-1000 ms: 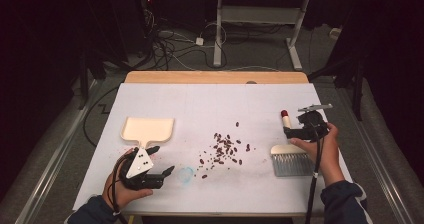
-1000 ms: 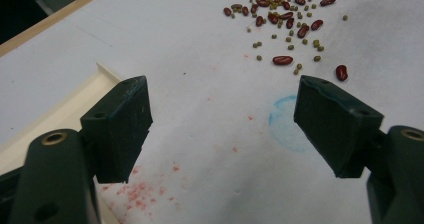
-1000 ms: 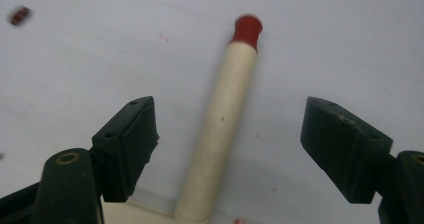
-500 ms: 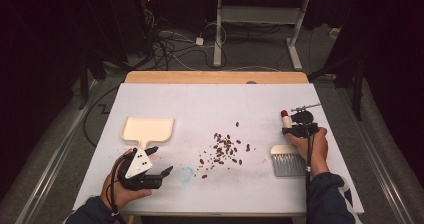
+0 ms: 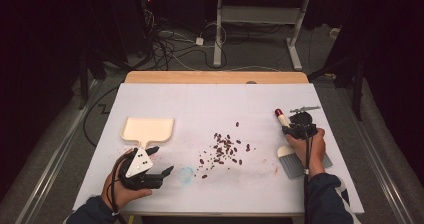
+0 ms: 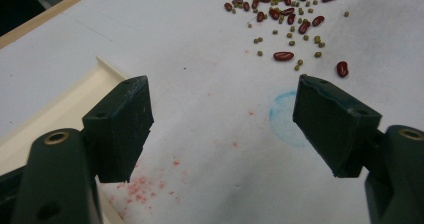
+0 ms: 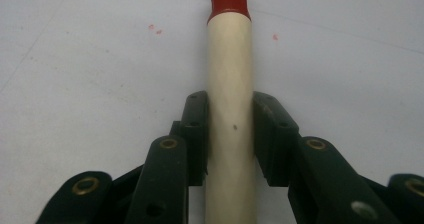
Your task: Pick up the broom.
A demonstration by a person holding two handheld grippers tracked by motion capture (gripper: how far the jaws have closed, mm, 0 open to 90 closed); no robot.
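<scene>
No writing shows anywhere. One brush (image 5: pixel 300 156) lies at the surface's (image 5: pixel 215 104) right edge, the right tongs (image 7: pixel 227 134) just clamped on its handle. One dustpan (image 5: pixel 148 129), left tongs (image 6: pixel 222 119) apart beside it; scattered beans (image 5: pixel 225 149) between.

The counter (image 5: pixel 215 96) is white with a wood strip along its 12 o'clock edge. On it lie a cream dustpan (image 5: pixel 148 129) at 9 o'clock, scattered beans (image 5: pixel 224 151) at the centre, a brush (image 5: pixel 292 156) at 3 o'clock, and a faint blue ring (image 5: pixel 185 173) toward 7 o'clock.
</scene>
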